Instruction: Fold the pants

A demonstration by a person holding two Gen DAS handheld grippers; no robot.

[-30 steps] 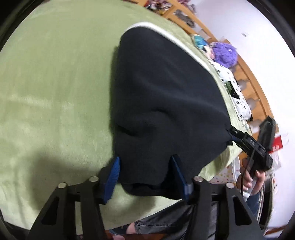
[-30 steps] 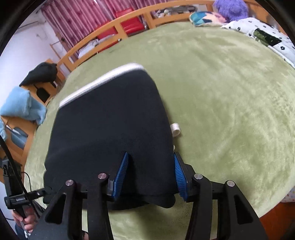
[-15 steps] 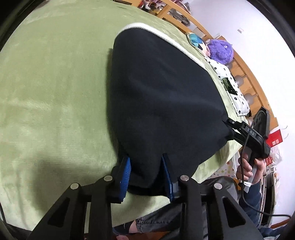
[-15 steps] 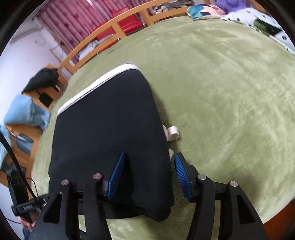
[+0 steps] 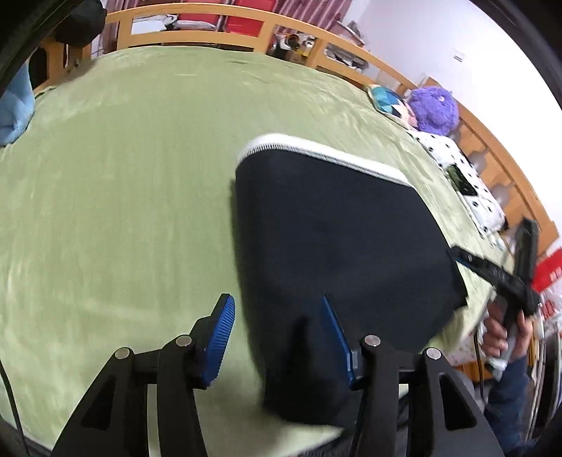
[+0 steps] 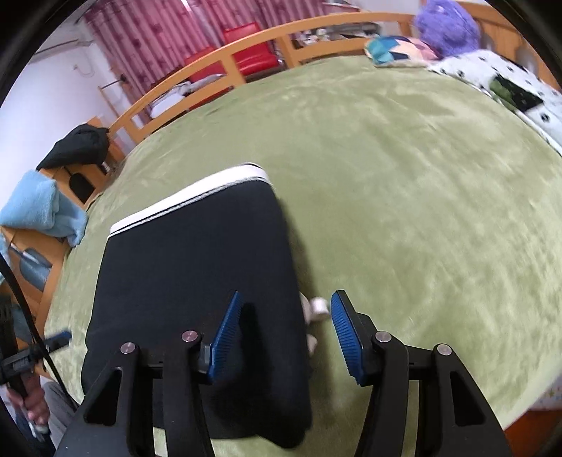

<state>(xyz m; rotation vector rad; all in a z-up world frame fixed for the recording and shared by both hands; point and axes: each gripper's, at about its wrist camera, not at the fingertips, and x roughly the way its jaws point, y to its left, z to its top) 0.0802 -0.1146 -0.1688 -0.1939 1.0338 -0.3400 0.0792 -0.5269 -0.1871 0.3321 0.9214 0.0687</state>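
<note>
The black pants lie folded flat on the green blanket, with a white waistband at the far end. In the right wrist view the pants fill the left half, waistband far. My left gripper is open above the pants' near left corner, holding nothing. My right gripper is open over the pants' near right edge, holding nothing. A white drawstring end sticks out between its fingers. The right gripper also shows at the pants' right corner in the left wrist view.
A wooden rail runs round the bed. A purple plush toy and a spotted white cushion lie at the far right. A blue towel and a black bag sit on furniture to the left.
Both grippers have opened wider and drawn back and up from the pants' near edge. The pants have been let go and lie flat.
</note>
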